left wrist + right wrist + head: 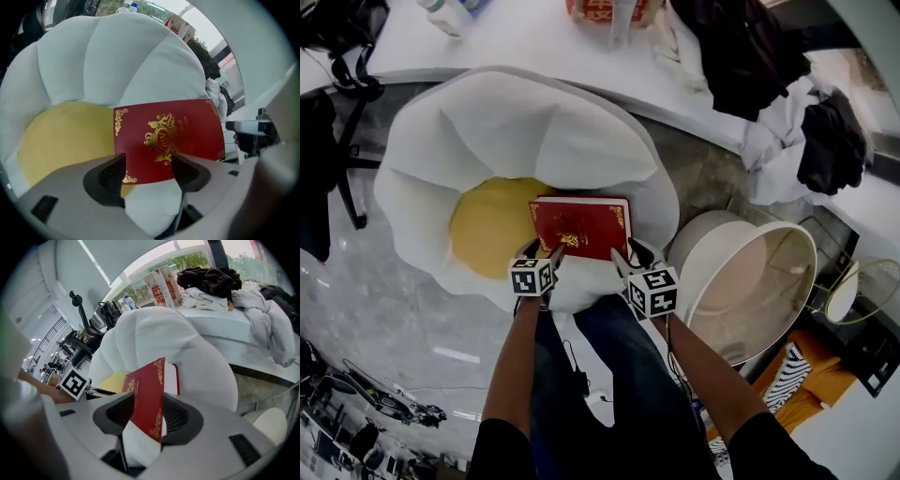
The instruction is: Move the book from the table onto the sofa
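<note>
Head view: red book [581, 228] flat on the white sofa's [516, 122] front lip, partly over the yellow seat [487, 225]. Right gripper [625, 253] is clamped on its near right corner. Left gripper [544, 255] is released, jaws wide at the near left edge.

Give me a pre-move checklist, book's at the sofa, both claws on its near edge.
1. Book on the sofa seat, off the table: ok.
2. Left claw released: ok, jaws wide apart, pads off the cover.
3. Right claw released: not ok, jaws look closed on the book's near right corner.
4. Book flat and fully supported: cannot tell; it straddles the yellow cushion and the white front lip, and the right claw may be carrying part of it.
</note>
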`<state>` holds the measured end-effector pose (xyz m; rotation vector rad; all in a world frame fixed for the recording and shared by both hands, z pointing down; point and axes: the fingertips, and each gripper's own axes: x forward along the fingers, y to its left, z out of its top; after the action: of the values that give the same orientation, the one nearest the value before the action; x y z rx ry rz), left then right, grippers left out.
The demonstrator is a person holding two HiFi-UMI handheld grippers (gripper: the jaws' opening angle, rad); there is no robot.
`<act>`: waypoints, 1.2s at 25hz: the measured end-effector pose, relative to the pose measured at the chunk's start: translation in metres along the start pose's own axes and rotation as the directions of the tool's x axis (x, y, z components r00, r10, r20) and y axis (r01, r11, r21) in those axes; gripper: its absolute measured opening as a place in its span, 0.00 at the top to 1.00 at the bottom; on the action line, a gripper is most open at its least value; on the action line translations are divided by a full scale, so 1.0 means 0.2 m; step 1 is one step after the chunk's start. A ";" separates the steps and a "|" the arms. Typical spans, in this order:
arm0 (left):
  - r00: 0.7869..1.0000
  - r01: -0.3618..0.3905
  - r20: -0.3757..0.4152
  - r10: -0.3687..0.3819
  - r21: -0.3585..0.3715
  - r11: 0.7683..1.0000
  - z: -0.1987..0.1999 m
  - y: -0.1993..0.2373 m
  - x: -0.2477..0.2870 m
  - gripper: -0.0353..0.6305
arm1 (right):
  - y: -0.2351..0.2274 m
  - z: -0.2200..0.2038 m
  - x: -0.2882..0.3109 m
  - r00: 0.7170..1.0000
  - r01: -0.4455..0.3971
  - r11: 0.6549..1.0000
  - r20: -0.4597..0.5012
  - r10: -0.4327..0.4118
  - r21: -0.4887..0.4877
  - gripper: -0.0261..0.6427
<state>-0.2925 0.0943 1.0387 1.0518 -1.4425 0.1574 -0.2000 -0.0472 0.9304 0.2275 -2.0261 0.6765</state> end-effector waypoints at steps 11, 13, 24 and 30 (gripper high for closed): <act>0.993 0.114 -0.052 -0.105 0.231 0.966 0.02 -0.23 -0.24 0.48 | 0.12 0.01 -0.15 1.000 0.008 0.995 0.019 -0.010 0.095 0.67; 0.987 0.157 -0.022 -0.158 0.281 0.947 0.06 -0.35 -0.36 0.59 | 0.22 0.03 -0.21 0.999 0.005 0.995 0.046 -0.009 0.097 0.71; 0.937 0.235 0.172 -0.303 0.332 0.914 0.22 -0.85 -1.30 0.92 | 0.90 0.30 -0.83 0.959 0.021 0.983 0.273 -0.071 0.183 0.89; 0.896 0.200 0.264 -0.356 0.475 0.857 0.22 -1.05 -2.03 0.92 | 1.28 0.43 -1.40 0.896 0.017 0.980 0.431 -0.103 0.199 0.94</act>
<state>-0.2669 0.1457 0.5829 1.7236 -1.5802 0.0867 -0.2231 0.0878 0.5670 0.6016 -2.3707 0.8385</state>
